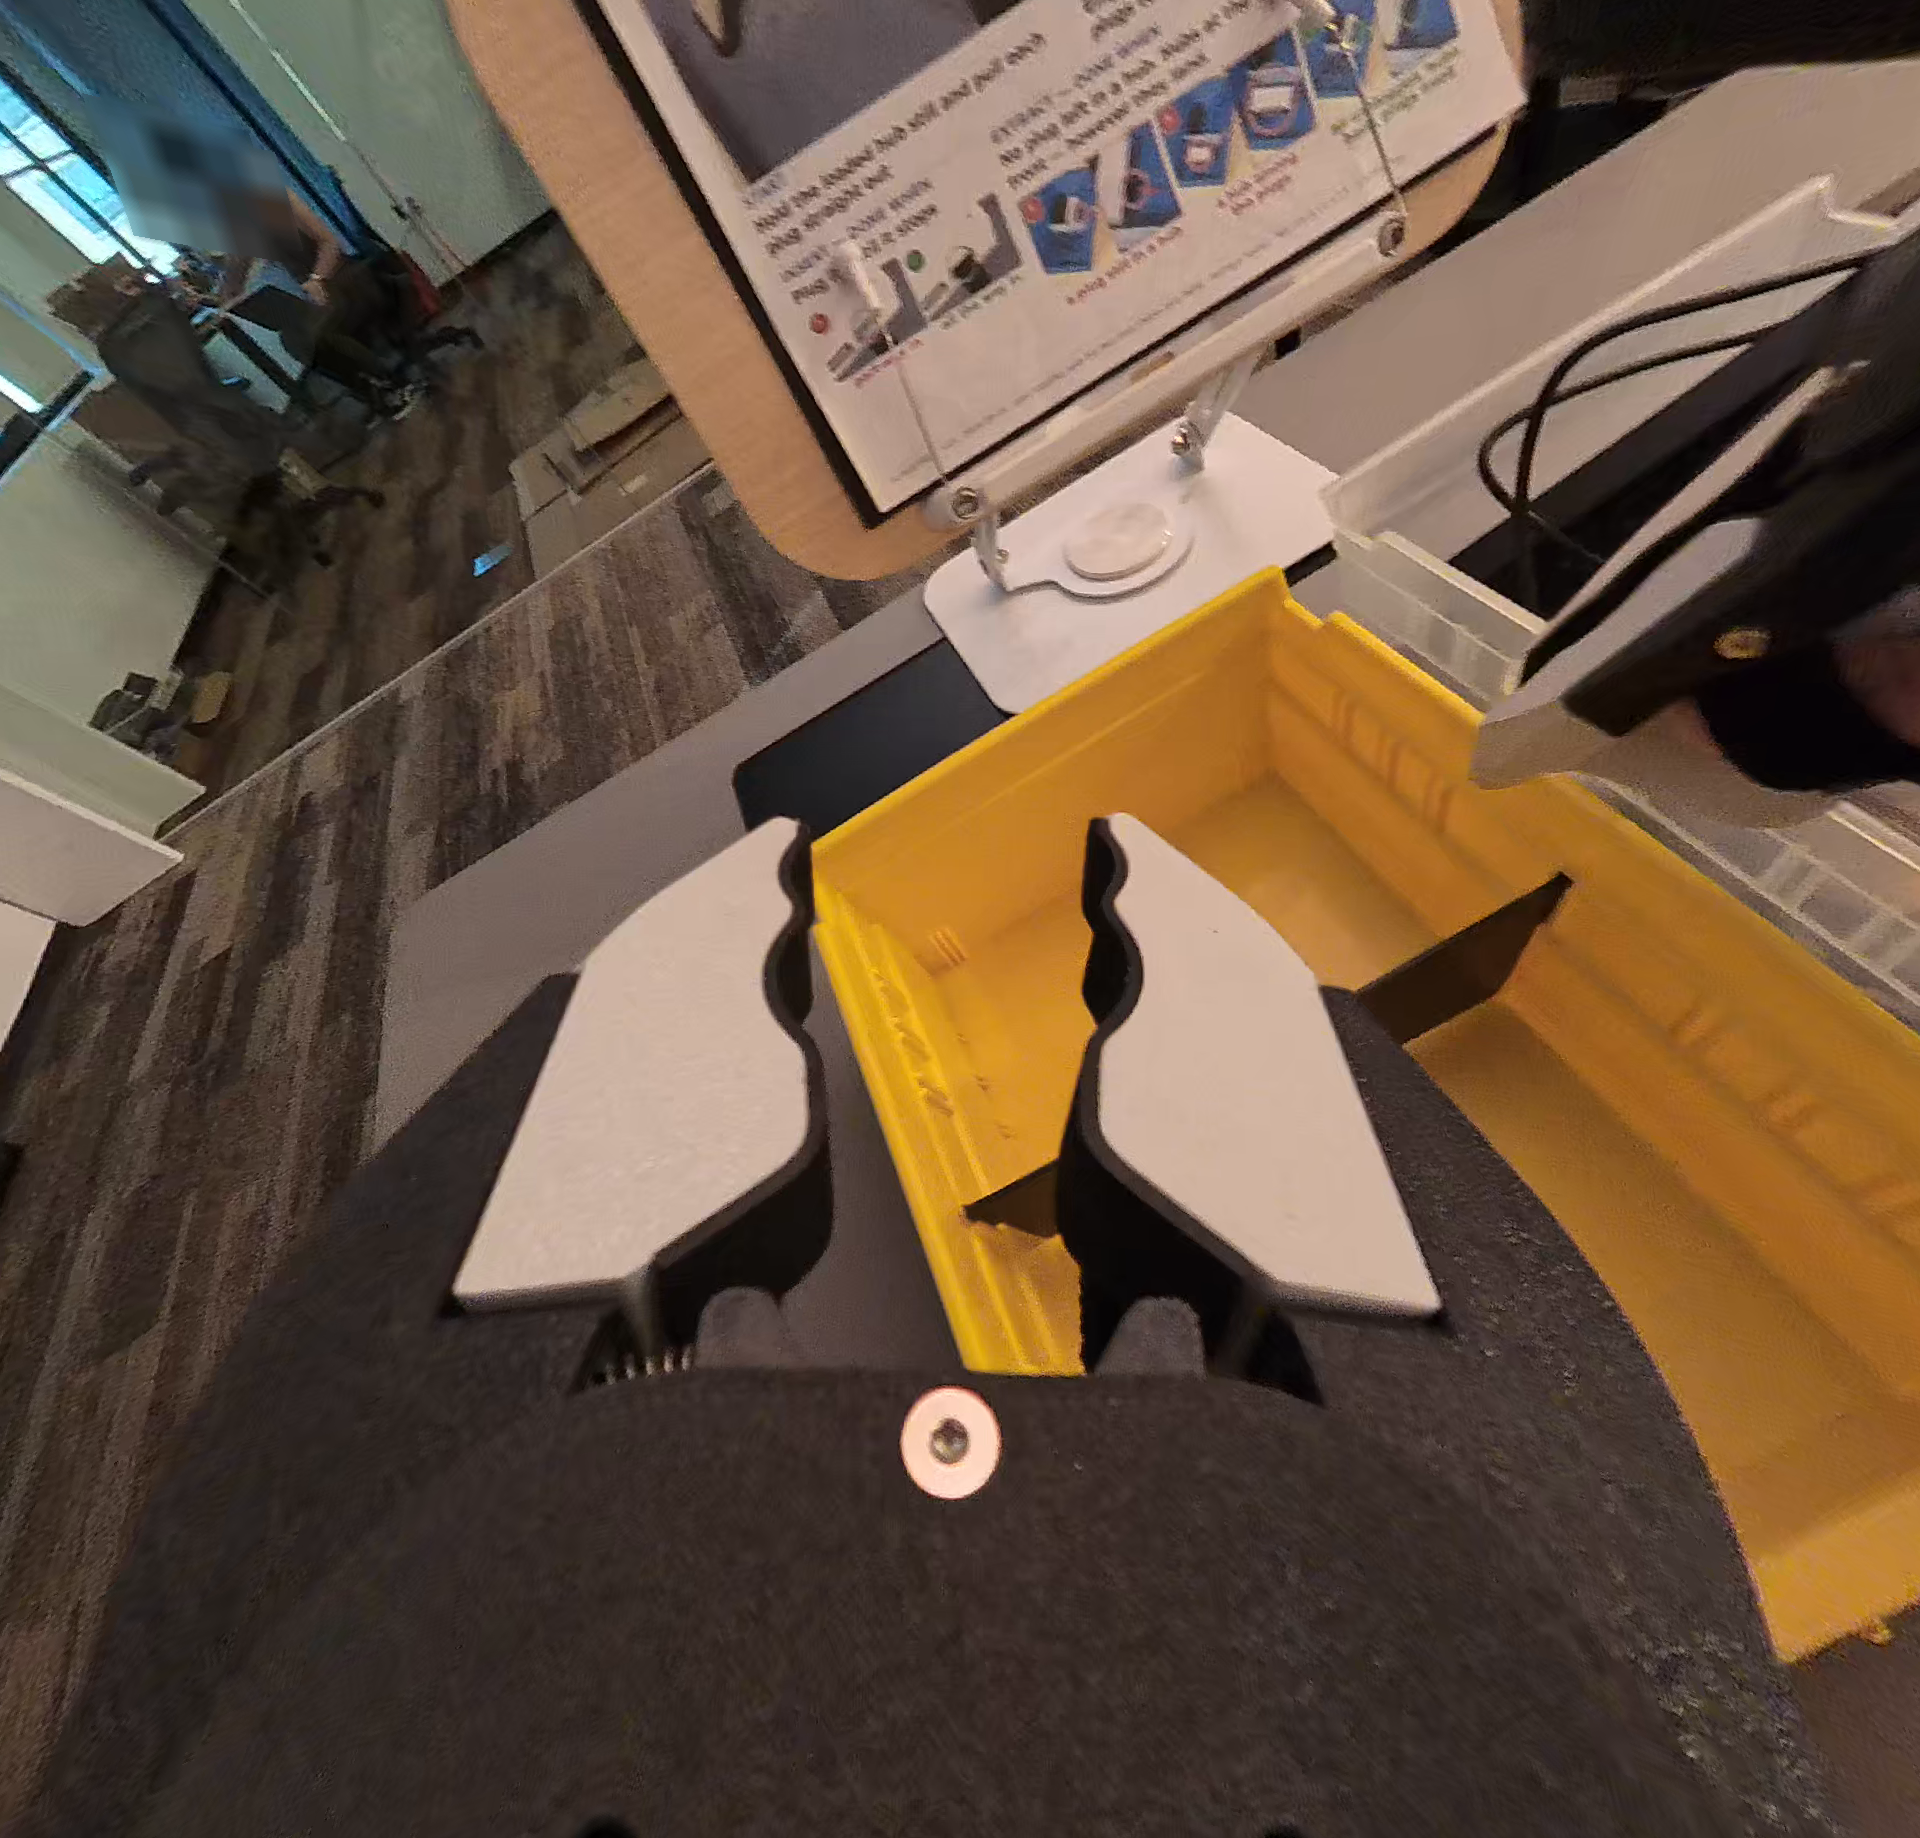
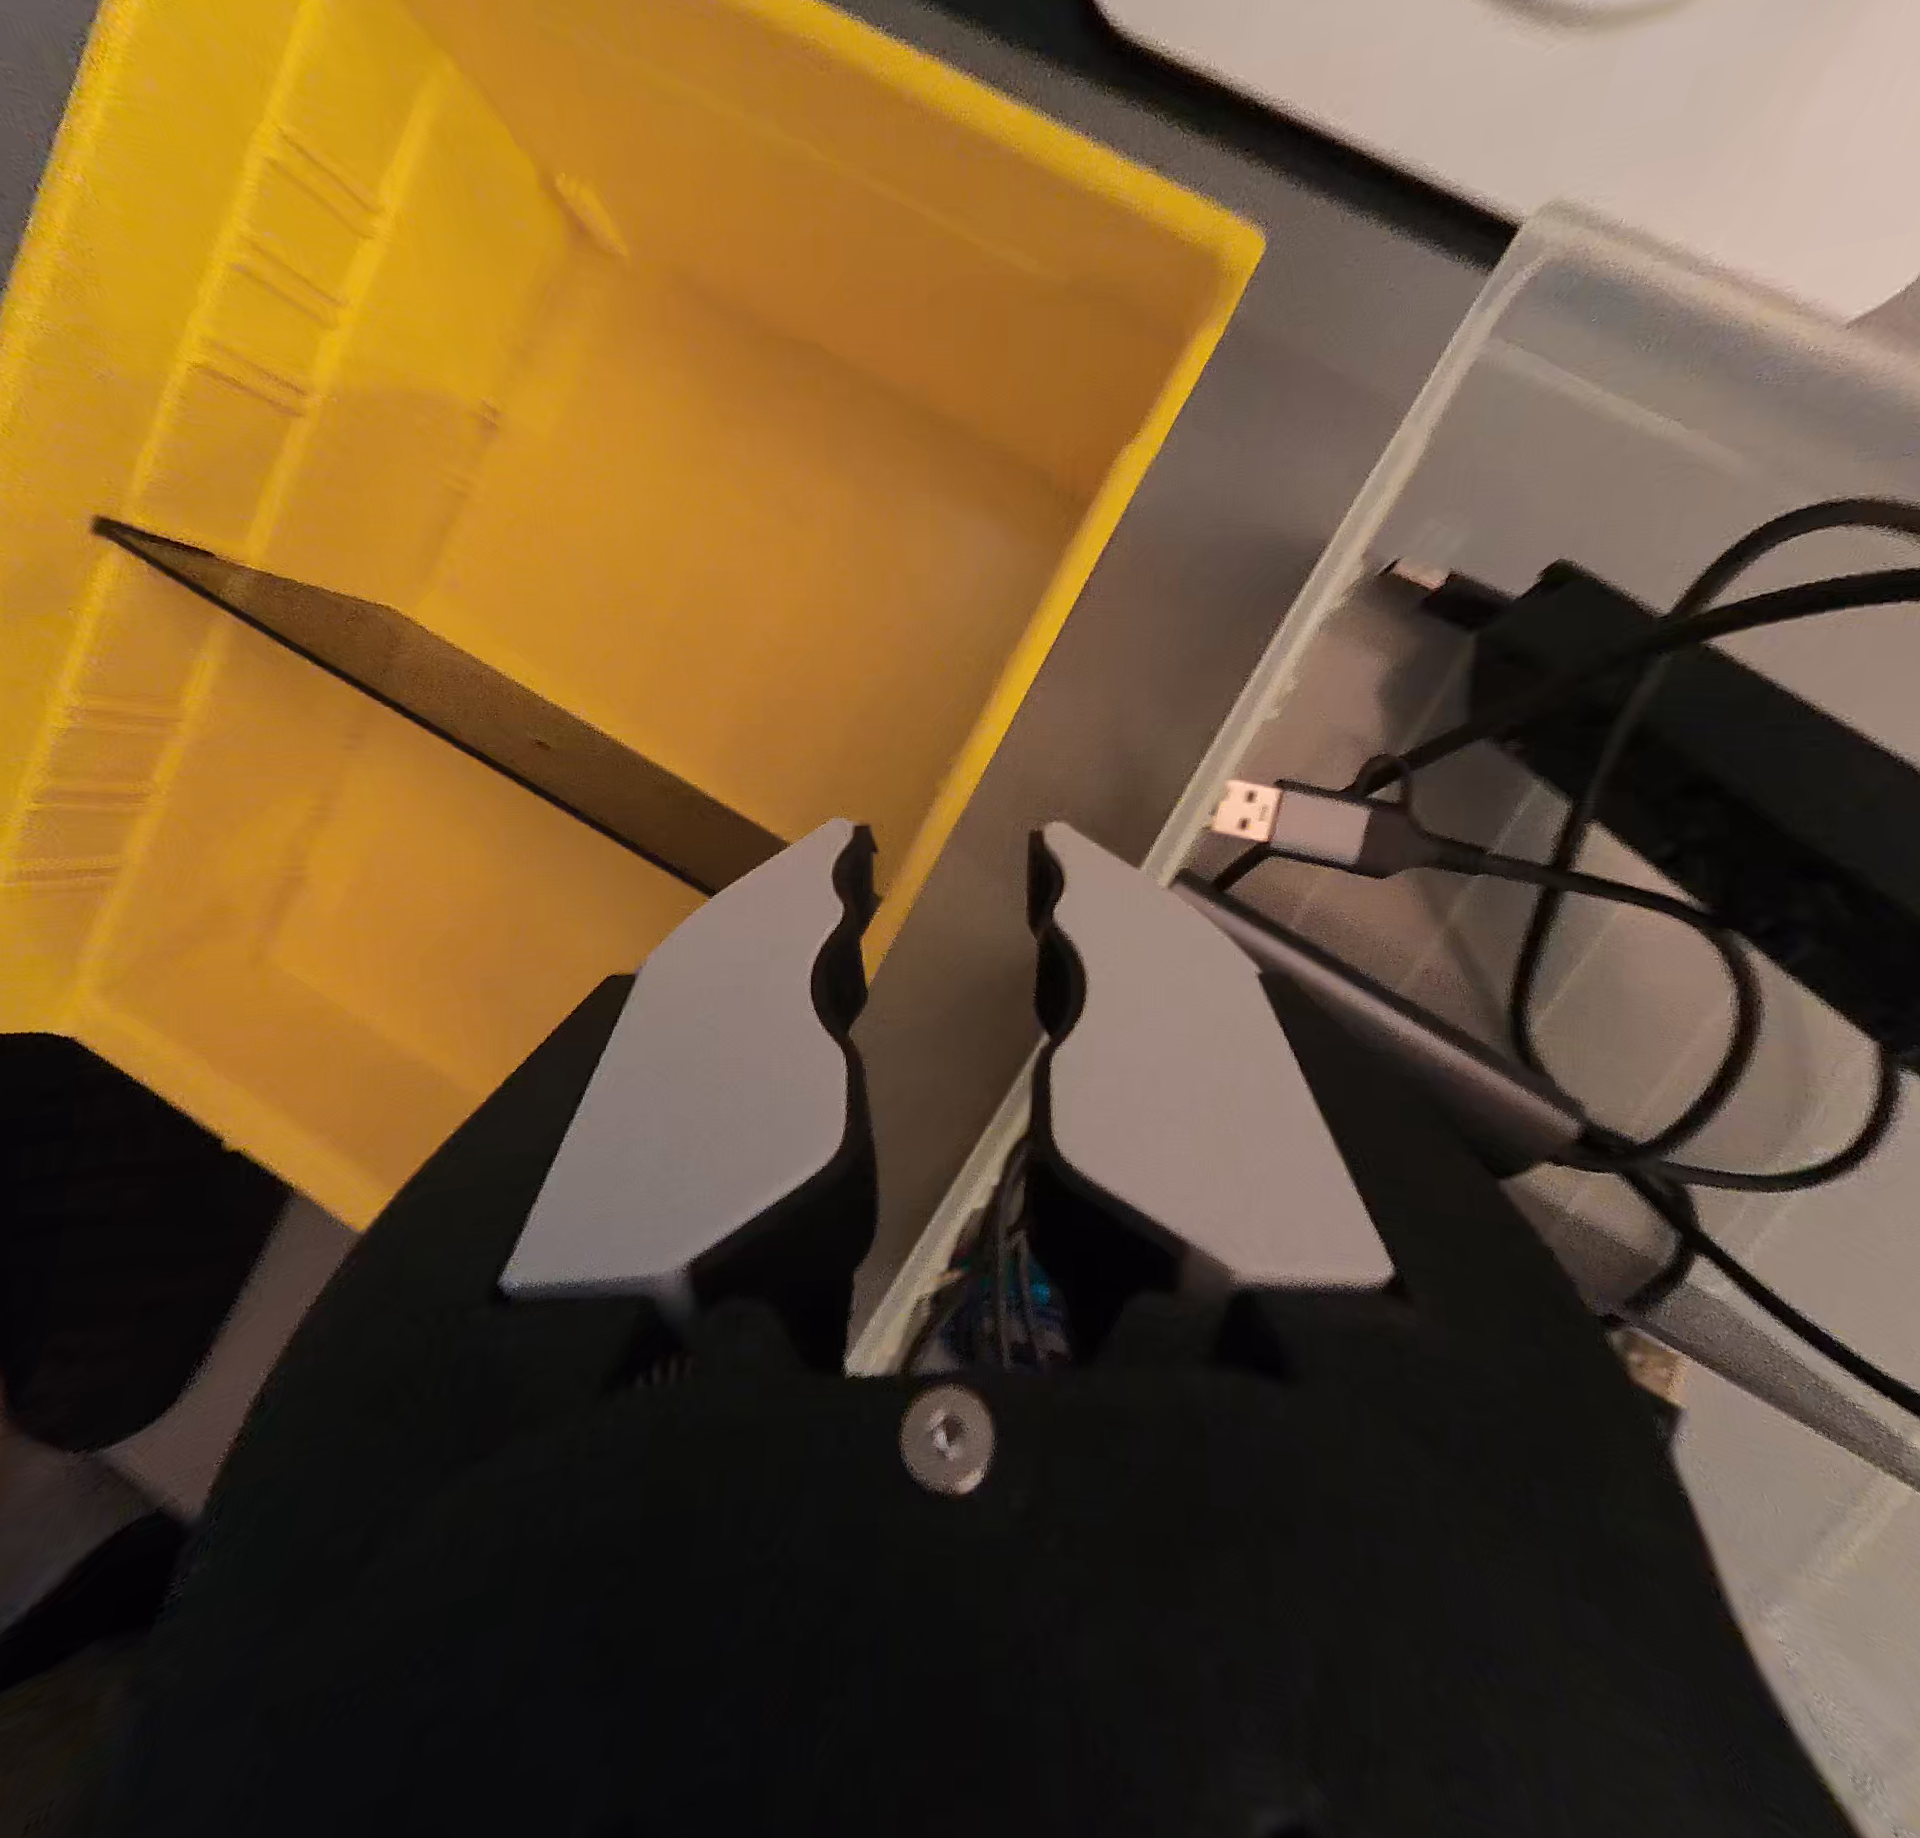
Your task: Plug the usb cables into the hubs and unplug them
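A clear plastic bin (image 2: 1351, 645) on the right holds a black hub (image 2: 1704, 739) and coiled black cables; one USB plug (image 2: 1252, 812) with a grey shell lies near the bin's left wall. My right gripper (image 2: 951, 843) is open and empty, hovering over the gap between this bin and a yellow bin (image 2: 1143, 500). My left gripper (image 1: 945, 832) is open and empty above the yellow bin's left wall (image 1: 935, 1061). The right gripper (image 1: 1704, 583) also shows in the left wrist view, over the clear bin (image 1: 1455, 604).
The yellow bin holds only a dark divider (image 2: 447, 687), which also shows in the left wrist view (image 1: 1465, 957). An instruction sheet on a wooden board (image 1: 987, 178) stands on a white base (image 1: 1122, 552) behind the bins. The table edge (image 1: 468, 635) and floor lie left. My left tips are about 25 cm from the USB plug (image 2: 1252, 812), my right tips only 6 cm.
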`<state>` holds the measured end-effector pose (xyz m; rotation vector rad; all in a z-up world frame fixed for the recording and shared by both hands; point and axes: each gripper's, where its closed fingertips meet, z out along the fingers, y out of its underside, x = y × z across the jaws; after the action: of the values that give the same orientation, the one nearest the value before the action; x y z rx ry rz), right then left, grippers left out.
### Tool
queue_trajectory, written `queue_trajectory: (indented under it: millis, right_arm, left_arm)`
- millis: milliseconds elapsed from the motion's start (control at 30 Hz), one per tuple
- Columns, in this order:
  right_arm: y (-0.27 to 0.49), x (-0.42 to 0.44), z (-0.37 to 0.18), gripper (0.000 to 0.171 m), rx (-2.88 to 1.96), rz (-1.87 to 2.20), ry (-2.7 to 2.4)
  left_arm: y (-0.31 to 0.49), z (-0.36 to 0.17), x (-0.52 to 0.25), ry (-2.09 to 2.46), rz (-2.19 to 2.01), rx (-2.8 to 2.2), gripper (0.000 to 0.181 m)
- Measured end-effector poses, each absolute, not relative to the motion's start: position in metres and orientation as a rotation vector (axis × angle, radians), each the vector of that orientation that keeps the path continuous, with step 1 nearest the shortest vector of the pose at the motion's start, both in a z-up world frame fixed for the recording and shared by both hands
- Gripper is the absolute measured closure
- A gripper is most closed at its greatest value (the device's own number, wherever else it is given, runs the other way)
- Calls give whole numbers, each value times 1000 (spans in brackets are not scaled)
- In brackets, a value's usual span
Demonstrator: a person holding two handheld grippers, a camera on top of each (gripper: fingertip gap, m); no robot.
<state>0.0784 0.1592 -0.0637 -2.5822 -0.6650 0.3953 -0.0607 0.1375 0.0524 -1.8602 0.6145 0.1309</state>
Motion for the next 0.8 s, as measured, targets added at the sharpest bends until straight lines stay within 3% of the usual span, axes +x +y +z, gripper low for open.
queue_trajectory:
  millis: [100, 333, 467, 800]
  right_arm:
    - [157, 71, -70, 142, -2684, 459, -605]
    - [167, 59, -87, 143, -2829, 187, -598]
    - [178, 54, -97, 158, -2844, 103, -572]
    - [179, 47, -118, 163, -2975, 335, -389]
  left_arm:
    - [137, 49, -51, 653, 140, -1870, 131]
    - [131, 54, -43, 674, 111, -1860, 132]
    - [128, 58, -44, 675, 88, -1858, 132]
    - [130, 68, -48, 639, 119, -1808, 133]
